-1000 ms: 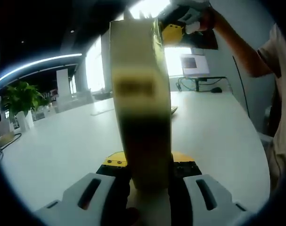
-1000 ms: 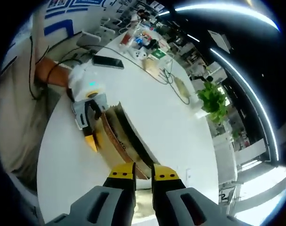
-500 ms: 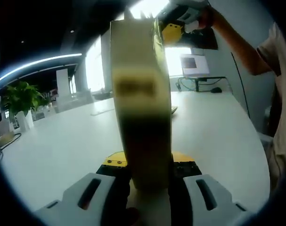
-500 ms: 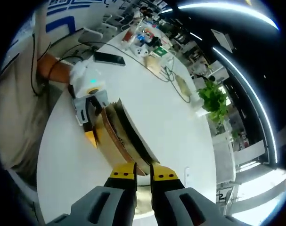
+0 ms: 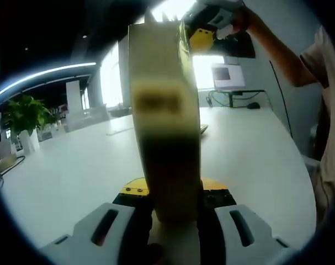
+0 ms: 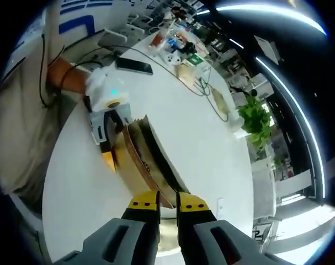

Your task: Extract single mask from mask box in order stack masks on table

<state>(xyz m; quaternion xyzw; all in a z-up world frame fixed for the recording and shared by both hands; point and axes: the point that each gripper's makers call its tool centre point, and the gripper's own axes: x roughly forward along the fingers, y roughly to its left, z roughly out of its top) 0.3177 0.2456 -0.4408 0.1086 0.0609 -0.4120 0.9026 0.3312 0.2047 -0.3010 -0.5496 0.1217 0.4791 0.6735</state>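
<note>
Mask box [image 5: 164, 121] stands clamped in the left tool [image 5: 170, 201]; right tool [image 6: 167, 200], nearly closed, holds nothing discernible.

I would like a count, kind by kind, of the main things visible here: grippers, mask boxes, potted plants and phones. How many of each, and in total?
Grippers: 2, the left gripper and the right gripper
Mask box: 1
Potted plant: 1
Phone: 1
Total: 5

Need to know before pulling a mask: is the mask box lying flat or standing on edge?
On edge: the mask box rises narrow between both grippers above the table.
</note>
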